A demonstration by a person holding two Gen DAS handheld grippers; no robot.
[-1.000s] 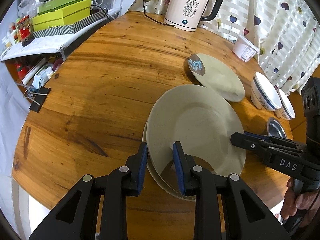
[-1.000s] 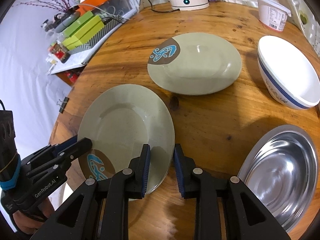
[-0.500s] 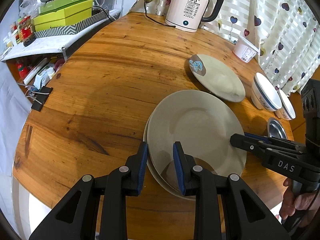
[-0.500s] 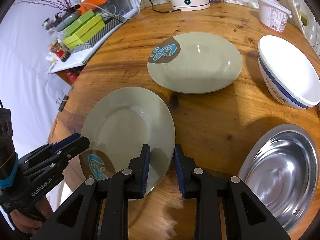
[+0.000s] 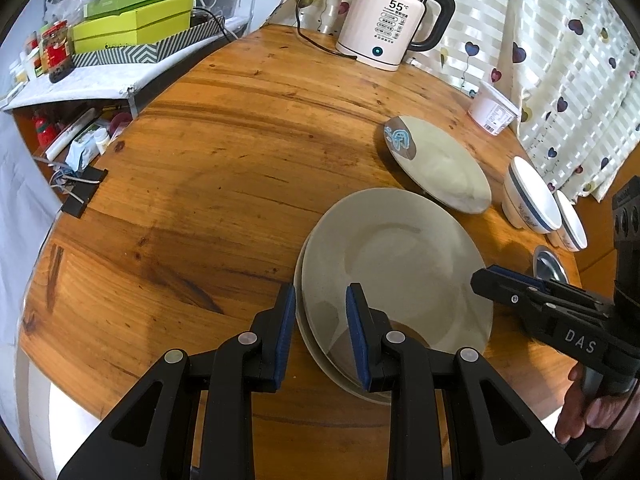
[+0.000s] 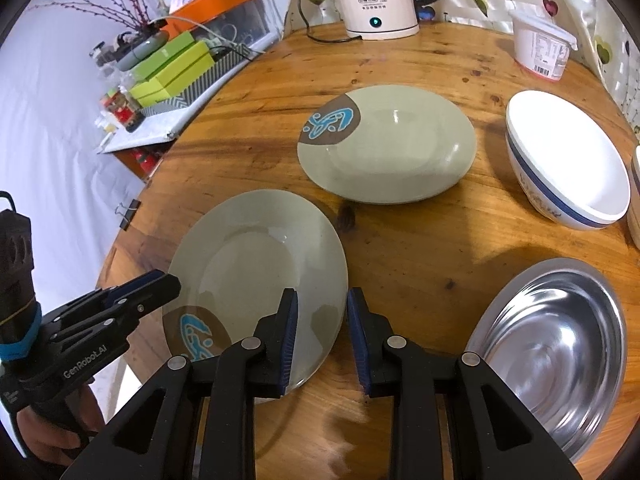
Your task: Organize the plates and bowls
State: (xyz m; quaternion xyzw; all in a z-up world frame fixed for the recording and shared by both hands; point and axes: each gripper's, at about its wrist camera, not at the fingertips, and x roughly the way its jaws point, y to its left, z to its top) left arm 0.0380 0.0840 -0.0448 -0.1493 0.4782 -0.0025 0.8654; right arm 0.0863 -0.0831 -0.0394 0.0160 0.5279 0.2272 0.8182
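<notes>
Green plate (image 5: 396, 264) rim between left hand-held gripper (image 5: 320, 312) fingers, another plate beneath

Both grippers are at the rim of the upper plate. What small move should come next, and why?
Probably lower the top plate a little until it rests squarely on the plate beneath. The left gripper and right gripper each seem to hold its rim, and it sits offset over the lower one.
</notes>
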